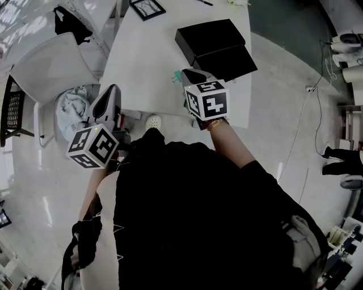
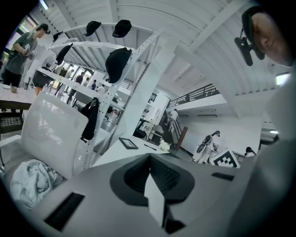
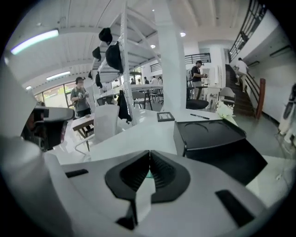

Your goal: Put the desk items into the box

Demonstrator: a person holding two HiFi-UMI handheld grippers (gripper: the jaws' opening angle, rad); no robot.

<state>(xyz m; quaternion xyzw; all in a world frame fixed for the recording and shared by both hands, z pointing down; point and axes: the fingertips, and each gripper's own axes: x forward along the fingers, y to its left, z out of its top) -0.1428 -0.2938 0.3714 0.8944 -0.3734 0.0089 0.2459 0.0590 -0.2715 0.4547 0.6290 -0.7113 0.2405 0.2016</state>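
Observation:
A black box (image 1: 210, 35) stands on the white table (image 1: 144, 62) with a second black part (image 1: 229, 62) beside it; the right gripper view shows the box (image 3: 208, 134) just ahead to the right. A dark picture frame (image 1: 147, 8), a pen (image 3: 200, 116) and a white crumpled item (image 3: 226, 111) lie at the far end. My right gripper (image 1: 187, 72) is shut over the table's near edge, next to a small teal item (image 1: 176, 75); whether it touches that item is unclear. My left gripper (image 1: 112, 88) is shut and holds nothing, left of the table over the floor.
A white chair (image 1: 51, 68) with a crumpled grey cloth (image 1: 71, 105) on its seat stands left of the table, close to my left gripper. A white rack with dark bags (image 2: 115, 62) rises behind it. Cables (image 1: 317, 107) run over the floor to the right.

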